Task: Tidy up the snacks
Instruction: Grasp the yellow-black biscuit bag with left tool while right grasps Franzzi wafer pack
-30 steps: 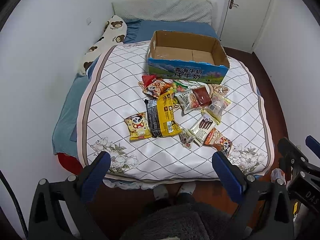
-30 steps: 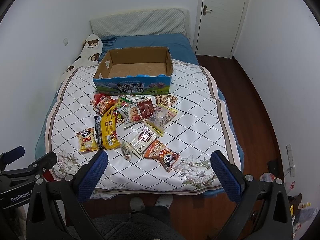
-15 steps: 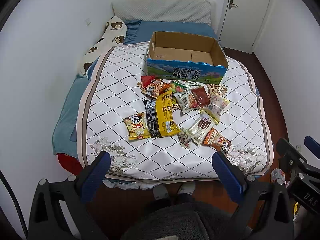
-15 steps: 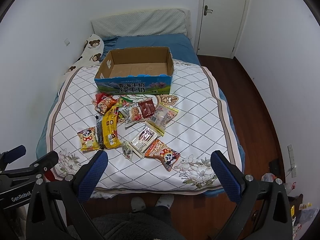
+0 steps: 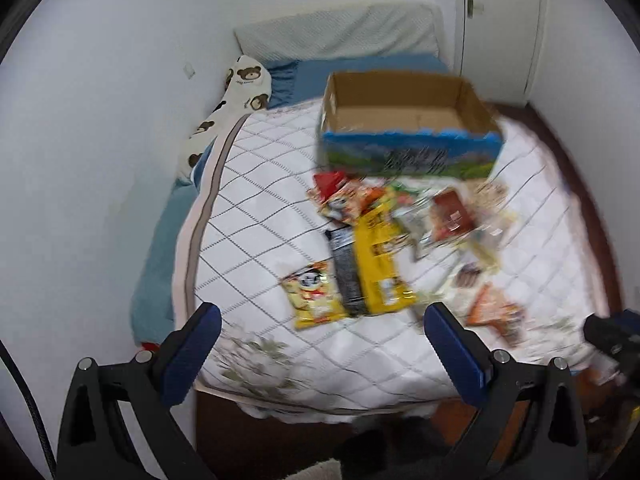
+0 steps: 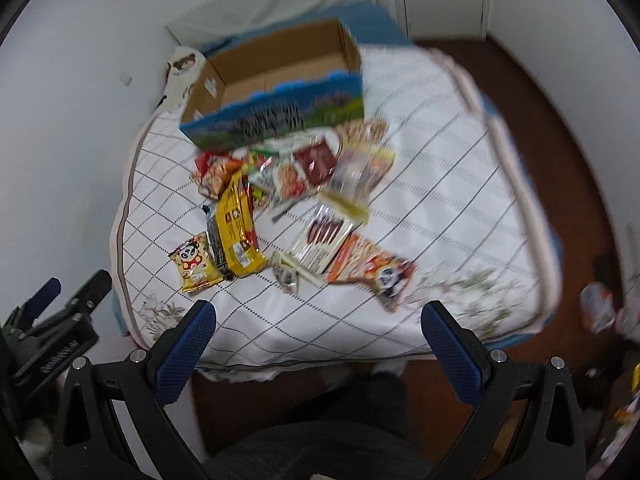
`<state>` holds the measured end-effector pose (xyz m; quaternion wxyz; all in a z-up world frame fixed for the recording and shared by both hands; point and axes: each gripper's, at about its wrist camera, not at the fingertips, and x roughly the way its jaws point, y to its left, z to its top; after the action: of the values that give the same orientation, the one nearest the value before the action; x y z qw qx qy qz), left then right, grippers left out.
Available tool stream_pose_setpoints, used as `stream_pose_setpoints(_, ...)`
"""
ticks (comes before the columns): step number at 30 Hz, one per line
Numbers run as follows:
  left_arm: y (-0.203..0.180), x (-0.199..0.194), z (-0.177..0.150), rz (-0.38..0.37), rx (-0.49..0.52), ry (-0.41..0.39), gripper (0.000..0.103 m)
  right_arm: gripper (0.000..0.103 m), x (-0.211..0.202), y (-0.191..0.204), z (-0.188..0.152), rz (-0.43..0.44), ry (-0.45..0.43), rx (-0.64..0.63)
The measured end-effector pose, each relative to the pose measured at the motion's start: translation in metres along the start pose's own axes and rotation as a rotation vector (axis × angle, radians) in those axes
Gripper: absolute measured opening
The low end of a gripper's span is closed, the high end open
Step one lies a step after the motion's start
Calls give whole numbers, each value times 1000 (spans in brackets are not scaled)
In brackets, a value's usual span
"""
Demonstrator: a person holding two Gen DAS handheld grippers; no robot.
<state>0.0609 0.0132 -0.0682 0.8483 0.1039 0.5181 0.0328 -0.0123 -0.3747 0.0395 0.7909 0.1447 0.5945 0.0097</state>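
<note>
Several snack packets lie scattered on the quilted white bedspread [image 5: 256,216]: a yellow panda packet [image 5: 314,295] [image 6: 195,263], a long yellow packet [image 5: 378,264] [image 6: 237,226] beside a dark one, an orange panda packet [image 6: 370,270] [image 5: 494,312], a chocolate-stick pack [image 6: 324,236] and a dark red packet [image 5: 452,214]. Behind them stands an open, empty cardboard box [image 5: 404,120] [image 6: 280,88] with a blue printed front. My left gripper [image 5: 320,344] hangs open over the bed's near edge, nothing between its blue pads. My right gripper [image 6: 320,340] is open too, short of the orange packet.
A bear-print pillow [image 5: 244,84] and a grey pillow [image 5: 340,36] lie at the head of the bed by the white wall. A white door [image 5: 500,20] stands at the back right. Brown floor [image 6: 540,100] runs along the bed's right side. A person's dark-clad legs [image 6: 320,448] are below.
Both grippers have moved forward and closer to the bed, so the snacks and box look larger and blurred. The right view has tilted. Both stay open; nothing was picked up.
</note>
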Motion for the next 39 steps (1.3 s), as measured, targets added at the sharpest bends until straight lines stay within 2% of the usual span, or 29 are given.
stream_pose_setpoints(2, 2, 27, 7, -19, 6, 56, 103, 103, 31, -7, 11, 25, 26, 29)
stream_pose_setpoints(6, -1, 95, 24, -90, -31, 224, 103, 103, 93, -8, 33, 82, 103, 89)
stream_pose_setpoints(9, -3, 143, 36, -166, -107, 342, 103, 102, 143, -16, 53, 150, 180, 155)
stream_pose_setpoints(12, -6, 182, 45, -224, -191, 427, 103, 102, 177, -20, 68, 185, 225, 199)
stream_pose_setpoints(18, -17, 255, 51, -280, -257, 554, 103, 101, 231, -26, 80, 176, 312, 256)
stream_pose_setpoints(24, -36, 300, 37, -334, -211, 648, 103, 98, 268, -31, 72, 123, 371, 338)
stream_pose_setpoints(29, -46, 319, 34, -346, -194, 670, 103, 94, 290, -26, 75, 93, 386, 356)
stream_pose_setpoints(33, -47, 327, 34, -363, -229, 644, 102, 83, 304, -24, 77, 61, 396, 376)
stream_pose_setpoints(34, -46, 326, 35, -361, -234, 635, 100, 79, 305, -24, 74, 49, 395, 374)
stream_pose_setpoints(36, -47, 321, 39, -351, -227, 609, 90, 65, 310, -25, 71, 31, 404, 380)
stream_pose_setpoints(39, -47, 301, 46, -344, -181, 568, 82, 63, 312, -25, 62, 28, 386, 388)
